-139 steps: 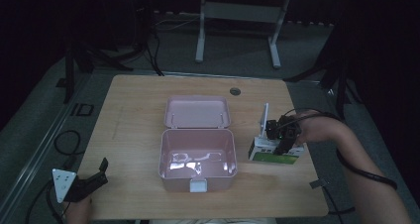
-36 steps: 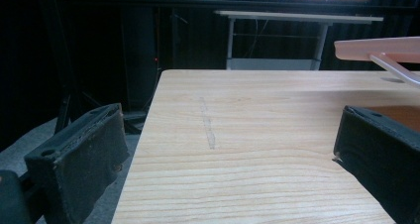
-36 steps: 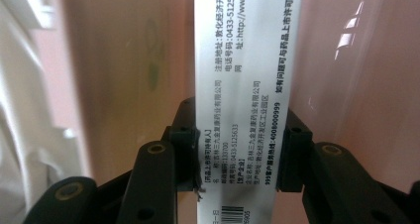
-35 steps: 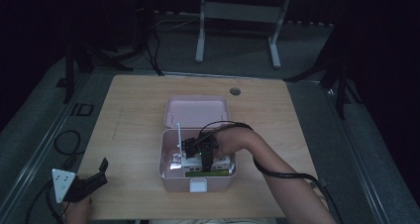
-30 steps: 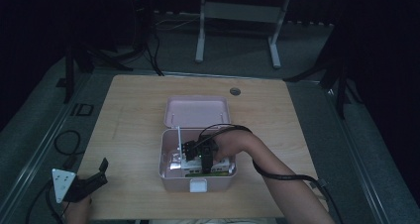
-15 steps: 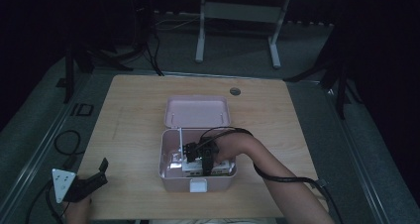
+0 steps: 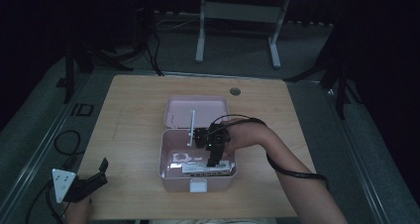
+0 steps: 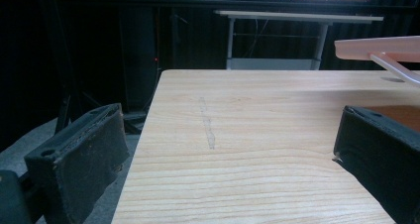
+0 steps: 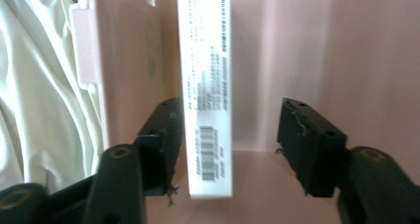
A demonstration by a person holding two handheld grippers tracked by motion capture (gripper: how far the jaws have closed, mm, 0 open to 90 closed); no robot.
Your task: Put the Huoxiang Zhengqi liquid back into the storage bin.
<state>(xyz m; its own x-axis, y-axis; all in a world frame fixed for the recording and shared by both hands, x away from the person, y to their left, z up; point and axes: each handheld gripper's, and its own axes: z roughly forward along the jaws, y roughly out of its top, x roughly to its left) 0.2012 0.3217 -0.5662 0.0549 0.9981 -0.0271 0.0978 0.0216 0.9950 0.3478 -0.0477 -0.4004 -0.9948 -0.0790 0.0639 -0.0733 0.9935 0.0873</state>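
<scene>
An open pink box stands mid-table, its lid laid back behind it. A white carton with a barcode lies inside along the front wall. My right gripper reaches down into the box over the carton. In the right gripper view the carton touches the left jaw, the right jaw stands well apart, and the right gripper is open against the pink wall. My left gripper rests open at the table's front left corner, holding nothing.
Another pale item lies on the box floor. A round cable hole sits near the table's far edge. The lid's edge shows in the left gripper view. Metal stand legs are on the floor beyond the table.
My right gripper brought the white carton from the table's right side into the pink box, and its jaws now stand apart from it. The left gripper has not moved.
</scene>
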